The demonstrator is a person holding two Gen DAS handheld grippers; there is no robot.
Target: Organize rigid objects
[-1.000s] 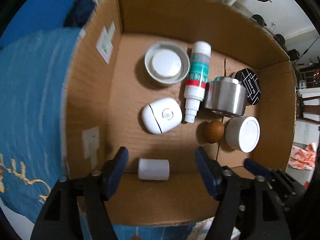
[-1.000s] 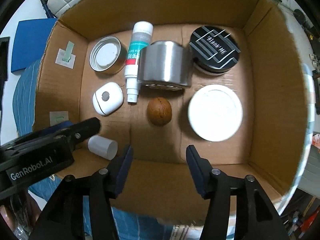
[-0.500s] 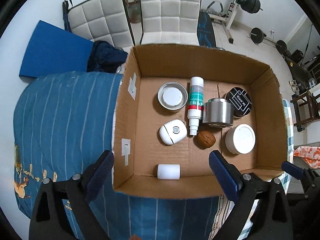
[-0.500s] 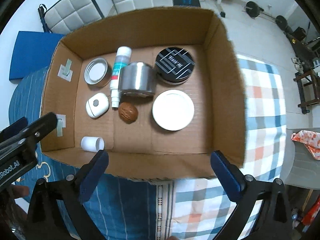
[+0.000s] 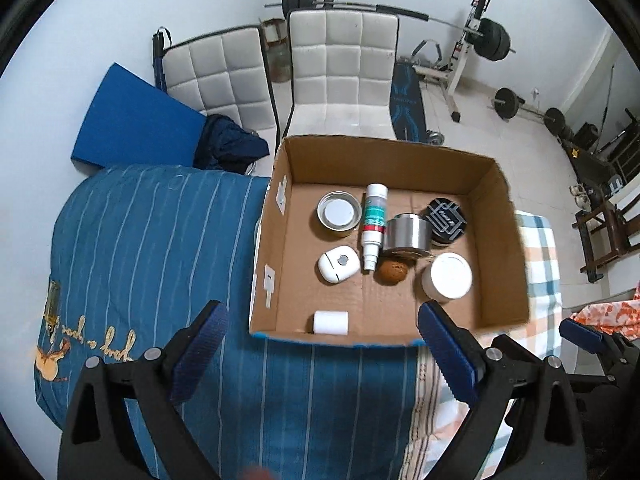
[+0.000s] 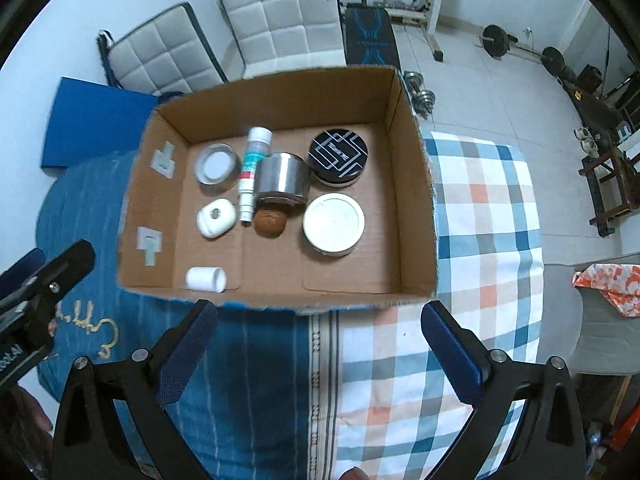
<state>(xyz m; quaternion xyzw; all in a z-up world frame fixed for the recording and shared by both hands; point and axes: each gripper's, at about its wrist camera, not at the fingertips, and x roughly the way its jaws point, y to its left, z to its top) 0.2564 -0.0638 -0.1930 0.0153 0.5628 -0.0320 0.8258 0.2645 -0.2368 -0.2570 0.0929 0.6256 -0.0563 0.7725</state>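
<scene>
1. Left gripper [image 5: 322, 342]: jaws spread wide, holding nothing, hovering above the blue striped cloth [image 5: 152, 248] in front of the cardboard box [image 5: 516, 248].
2. Box, left side: a small white cylinder [image 5: 330, 323] lies on its side against the near wall; behind it sits a white oval case [image 5: 338, 263], and further back an open metal tin [image 5: 339, 212].
3. Box, centre: a spray bottle [image 5: 373, 232] lies flat, nozzle toward the viewer — just beside a steel cylinder [image 5: 407, 233]. A brown walnut [image 5: 393, 271] touches the cylinder's near edge.
4. Box, right side: a black patterned jar [image 5: 445, 220] stands at the back; a white round jar [image 5: 448, 276] stands nearer.
5. Right gripper [image 6: 318, 344]: jaws fully apart, empty, above the join of the blue cloth and a checked cloth [image 6: 480, 248].
</scene>
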